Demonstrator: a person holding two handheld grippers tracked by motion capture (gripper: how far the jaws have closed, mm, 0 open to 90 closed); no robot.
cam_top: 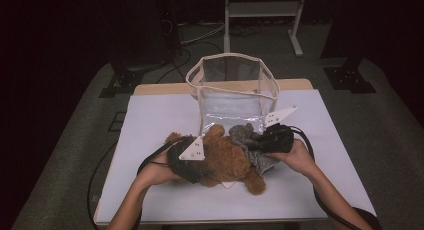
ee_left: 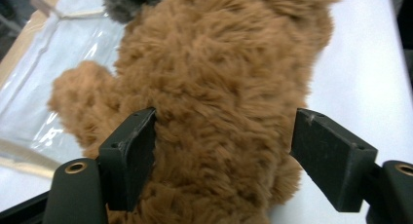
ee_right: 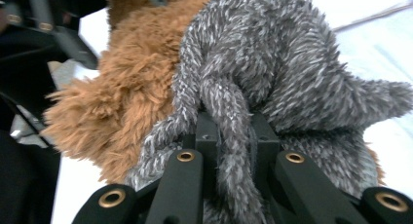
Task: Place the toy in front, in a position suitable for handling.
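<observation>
Nearest, the left gripper (ee_left: pixel 224 156) stands released, its jaws spread either side of the brown plush bear (cam_top: pixel 227 157) lying on the bench (cam_top: pixel 150 190). Beside it the right gripper (ee_right: pixel 229 141) is clenched on a limb of the grey plush toy (ee_right: pixel 272 68), which rests against the bear. Beyond both stands a clear bag (cam_top: pixel 232 90).

Both forearms enter from the bottom of the high view, converging toward frame centre. Left gripper (cam_top: pixel 200 157) sits left of centre, jaws spread wide in its own view. Right gripper (cam_top: pixel 260 140) sits right of centre, jaws pinched close together.
</observation>
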